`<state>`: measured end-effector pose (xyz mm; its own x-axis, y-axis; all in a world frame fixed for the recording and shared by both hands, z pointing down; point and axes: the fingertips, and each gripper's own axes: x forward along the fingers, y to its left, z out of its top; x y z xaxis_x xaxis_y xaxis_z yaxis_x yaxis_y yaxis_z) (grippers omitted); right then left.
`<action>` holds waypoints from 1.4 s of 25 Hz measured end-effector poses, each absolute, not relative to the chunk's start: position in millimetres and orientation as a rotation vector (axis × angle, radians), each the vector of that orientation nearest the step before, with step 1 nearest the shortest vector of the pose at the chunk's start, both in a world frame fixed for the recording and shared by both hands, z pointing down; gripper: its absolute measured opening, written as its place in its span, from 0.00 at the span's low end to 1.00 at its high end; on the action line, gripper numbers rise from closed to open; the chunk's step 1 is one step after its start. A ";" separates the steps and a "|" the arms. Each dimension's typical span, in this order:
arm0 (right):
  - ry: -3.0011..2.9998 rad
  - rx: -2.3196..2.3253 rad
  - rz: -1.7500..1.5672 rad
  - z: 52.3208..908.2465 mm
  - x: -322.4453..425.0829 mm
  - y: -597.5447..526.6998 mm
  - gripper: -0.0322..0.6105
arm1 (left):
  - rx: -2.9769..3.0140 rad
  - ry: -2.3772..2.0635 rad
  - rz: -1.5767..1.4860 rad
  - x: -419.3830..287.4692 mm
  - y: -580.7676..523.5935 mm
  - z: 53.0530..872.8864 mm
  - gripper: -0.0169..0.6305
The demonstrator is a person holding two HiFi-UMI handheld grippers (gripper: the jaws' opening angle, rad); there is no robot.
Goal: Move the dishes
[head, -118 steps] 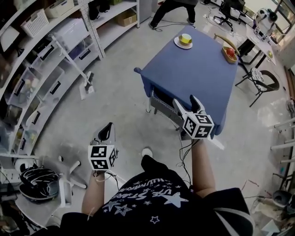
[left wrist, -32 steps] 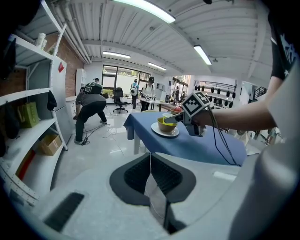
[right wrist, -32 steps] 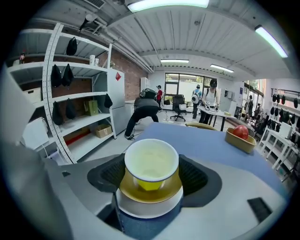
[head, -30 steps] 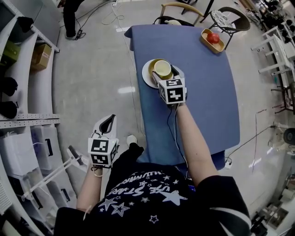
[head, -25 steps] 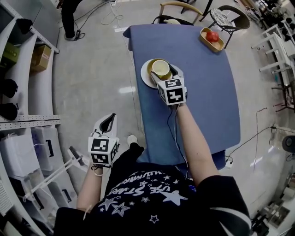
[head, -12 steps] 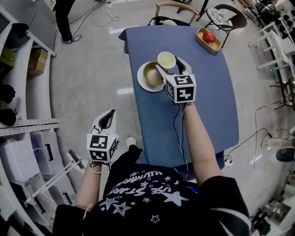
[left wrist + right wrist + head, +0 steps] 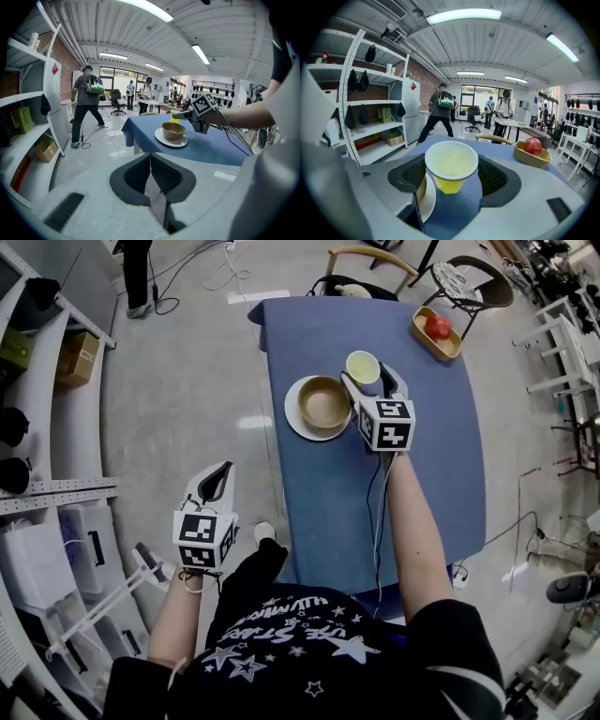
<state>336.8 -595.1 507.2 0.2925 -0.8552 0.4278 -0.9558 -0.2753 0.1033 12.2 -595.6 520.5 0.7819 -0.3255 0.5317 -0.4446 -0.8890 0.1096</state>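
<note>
A tan bowl (image 7: pixel 323 401) sits on a white plate (image 7: pixel 298 420) near the left edge of the blue table (image 7: pixel 422 484). My right gripper (image 7: pixel 366 381) is shut on a yellow paper cup (image 7: pixel 363 367), holding it just right of the bowl. In the right gripper view the cup (image 7: pixel 451 166) fills the gap between the jaws of the right gripper (image 7: pixel 451 174), with the plate (image 7: pixel 427 197) low at the left. My left gripper (image 7: pixel 217 484) hangs shut and empty over the floor, left of the table. From the left gripper (image 7: pixel 151 161) I see the bowl (image 7: pixel 173 131) ahead.
A shallow tan tray with a red apple (image 7: pixel 437 331) lies at the table's far right corner. Chairs (image 7: pixel 361 259) stand beyond the far edge. White shelving (image 7: pixel 47 474) runs along the left. A person (image 7: pixel 440 112) stands on the floor behind the table.
The right gripper has taken the yellow cup out of the bowl and carried it to the right. The bowl stays on its plate. The left gripper has hardly moved.
</note>
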 end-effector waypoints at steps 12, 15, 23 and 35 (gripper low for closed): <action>-1.642 2.237 0.480 536.9 360.4 -608.1 0.60 | 2.709 -0.601 0.805 16.7 -601.7 536.7 0.06; -1.642 2.217 0.458 537.1 357.3 -608.9 0.60 | 2.706 -0.599 0.811 16.3 -601.0 539.1 0.06; -1.642 2.222 0.494 535.2 352.9 -599.3 0.60 | 2.716 -0.589 0.809 18.5 -596.1 537.2 0.06; -1.655 2.272 0.500 497.4 324.8 -557.4 0.60 | 2.748 -0.578 0.773 17.1 -581.3 520.2 0.06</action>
